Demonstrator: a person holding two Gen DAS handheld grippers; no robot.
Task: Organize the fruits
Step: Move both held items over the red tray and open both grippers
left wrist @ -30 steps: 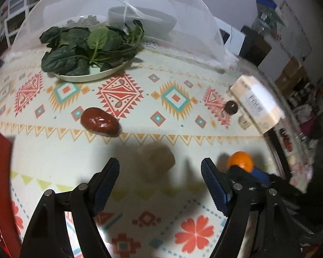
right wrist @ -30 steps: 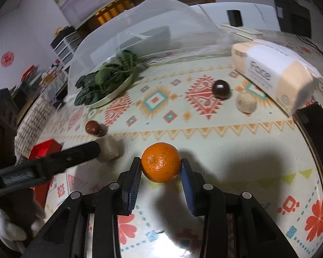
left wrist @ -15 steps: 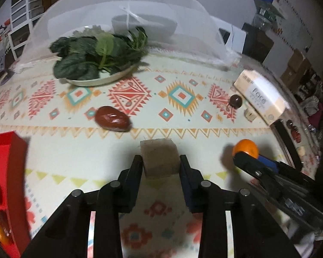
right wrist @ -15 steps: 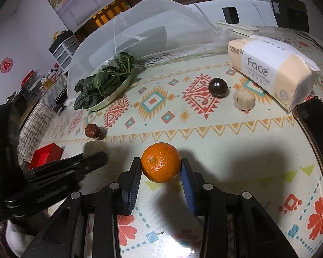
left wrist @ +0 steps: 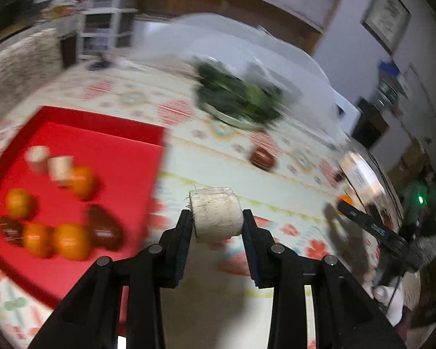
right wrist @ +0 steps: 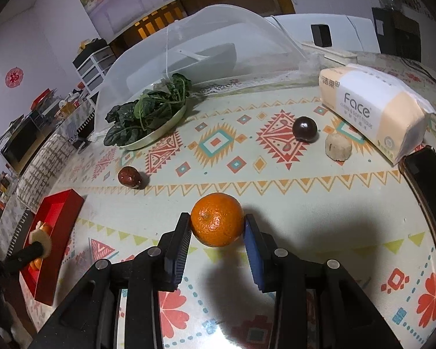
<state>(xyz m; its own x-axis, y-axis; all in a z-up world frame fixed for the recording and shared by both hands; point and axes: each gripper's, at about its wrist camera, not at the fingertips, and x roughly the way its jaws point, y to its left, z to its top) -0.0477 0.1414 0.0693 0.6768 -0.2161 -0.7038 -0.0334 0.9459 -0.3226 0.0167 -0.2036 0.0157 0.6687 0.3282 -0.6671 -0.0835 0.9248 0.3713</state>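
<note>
In the blurred left wrist view my left gripper (left wrist: 216,221) is shut on a pale beige cylindrical fruit piece (left wrist: 215,216), held above the patterned tablecloth just right of a red tray (left wrist: 125,157). The tray holds several oranges, dark fruits and two pale pieces. My right gripper (right wrist: 217,228) is shut on an orange (right wrist: 217,219) low over the cloth. In the right wrist view the left gripper (right wrist: 39,245) with its pale piece shows at the far left over the red tray (right wrist: 59,215). A dark red fruit (right wrist: 129,176), a dark round fruit (right wrist: 304,128) and another pale piece (right wrist: 338,146) lie on the cloth.
A plate of leafy greens (right wrist: 148,122) sits at the back beside a white mesh food cover (right wrist: 206,46). A tissue pack (right wrist: 372,110) lies at the right, with a dark phone (right wrist: 427,186) near the table's right edge.
The left gripper closed on the pale piece, lifted it and swung left so that the red tray fills its view. The right gripper has stayed still, holding the orange.
</note>
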